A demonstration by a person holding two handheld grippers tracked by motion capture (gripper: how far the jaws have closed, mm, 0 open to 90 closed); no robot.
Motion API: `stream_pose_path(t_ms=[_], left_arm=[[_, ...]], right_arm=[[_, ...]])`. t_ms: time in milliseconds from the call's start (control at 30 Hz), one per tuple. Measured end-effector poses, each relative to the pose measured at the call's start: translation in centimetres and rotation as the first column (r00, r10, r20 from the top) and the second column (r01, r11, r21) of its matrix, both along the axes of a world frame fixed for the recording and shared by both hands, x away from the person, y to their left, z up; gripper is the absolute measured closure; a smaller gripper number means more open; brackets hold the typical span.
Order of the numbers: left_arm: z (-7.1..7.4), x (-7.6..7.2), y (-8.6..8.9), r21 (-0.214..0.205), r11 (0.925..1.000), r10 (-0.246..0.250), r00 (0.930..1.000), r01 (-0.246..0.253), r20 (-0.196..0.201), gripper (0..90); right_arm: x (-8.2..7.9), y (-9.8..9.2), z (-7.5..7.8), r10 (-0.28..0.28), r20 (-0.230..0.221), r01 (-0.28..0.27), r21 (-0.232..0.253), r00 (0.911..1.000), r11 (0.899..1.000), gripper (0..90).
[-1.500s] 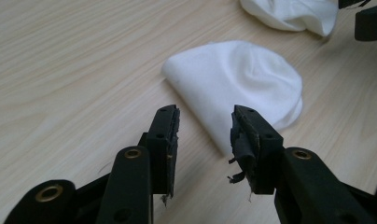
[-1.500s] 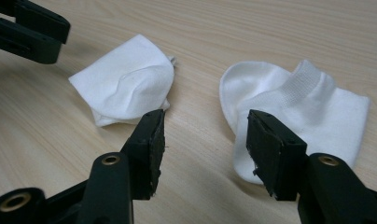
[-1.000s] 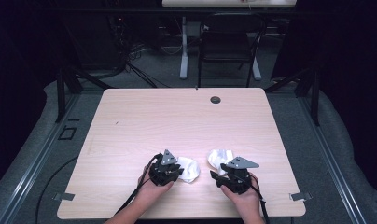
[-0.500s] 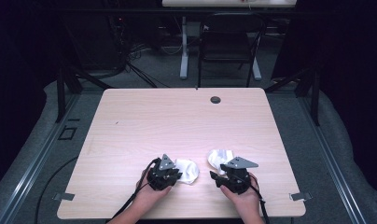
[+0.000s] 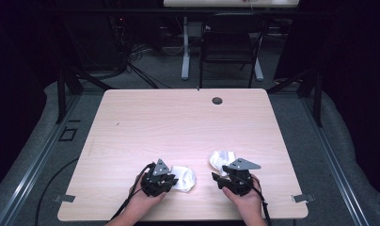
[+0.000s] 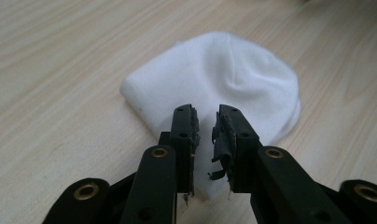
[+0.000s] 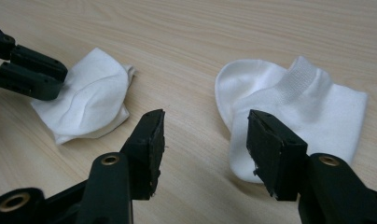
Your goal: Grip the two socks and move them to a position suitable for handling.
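Note:
Two white socks lie on the wooden table near its front edge. My left gripper (image 5: 170,181) (image 6: 206,112) is low over the near corner of the left sock (image 5: 184,178) (image 6: 224,70). Its jaws are almost together, and white fabric fills the narrow gap between them. In the right gripper view the left gripper (image 7: 60,77) meets the left sock (image 7: 91,100) at its left corner. My right gripper (image 5: 223,174) (image 7: 203,119) stands wide open just short of the right sock (image 5: 222,159) (image 7: 308,102). One of its jaws is over that sock's near edge and nothing is between the two jaws.
The table (image 5: 178,122) has a small black grommet (image 5: 217,100) near its far edge. A dark chair (image 5: 230,42) and a desk leg (image 5: 185,52) stand on the floor beyond the table. A cable trails from each gripper toward the person.
My left gripper and the left sock have shifted slightly toward the front edge, and the sock now lies flatter. The right gripper and the right sock have not moved.

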State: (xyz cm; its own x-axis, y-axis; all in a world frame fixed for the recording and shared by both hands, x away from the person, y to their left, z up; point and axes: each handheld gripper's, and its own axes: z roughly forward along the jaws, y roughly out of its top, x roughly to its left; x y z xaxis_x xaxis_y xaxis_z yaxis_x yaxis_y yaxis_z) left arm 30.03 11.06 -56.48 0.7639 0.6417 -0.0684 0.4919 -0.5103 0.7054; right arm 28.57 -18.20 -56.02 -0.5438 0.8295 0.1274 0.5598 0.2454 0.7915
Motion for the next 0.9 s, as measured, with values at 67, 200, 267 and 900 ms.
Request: stream_pose_path(t_ms=[67, 200, 267, 900], left_arm=[[0.6, 0.1, -0.5, -0.018, 0.9998, -0.002, 1.0000, 0.002, 0.003, 75.5], [1.2, 0.3, -2.1, -0.027, 0.9993, -0.026, 0.9995, 0.027, 0.017, 74.1], [1.2, 0.4, -2.9, -0.022, 0.9991, -0.035, 0.9992, 0.036, 0.018, 73.5], [0.3, 0.5, -3.7, -0.005, 0.9998, -0.021, 0.9998, 0.021, -0.005, 87.3]], right_arm=[[0.0, 0.0, 0.0, 0.001, 0.002, -0.001, 0.004, 1.0000, 1.000, 46.6], [0.0, 0.0, 0.0, 0.000, 0.001, 0.000, 0.000, 1.0000, 1.000, 46.6], [0.0, -0.1, 0.0, 0.000, 0.001, 0.000, 0.001, 1.0000, 1.000, 46.6], [0.0, 0.0, 0.0, 0.001, 0.002, -0.001, 0.004, 1.0000, 1.000, 46.5]])
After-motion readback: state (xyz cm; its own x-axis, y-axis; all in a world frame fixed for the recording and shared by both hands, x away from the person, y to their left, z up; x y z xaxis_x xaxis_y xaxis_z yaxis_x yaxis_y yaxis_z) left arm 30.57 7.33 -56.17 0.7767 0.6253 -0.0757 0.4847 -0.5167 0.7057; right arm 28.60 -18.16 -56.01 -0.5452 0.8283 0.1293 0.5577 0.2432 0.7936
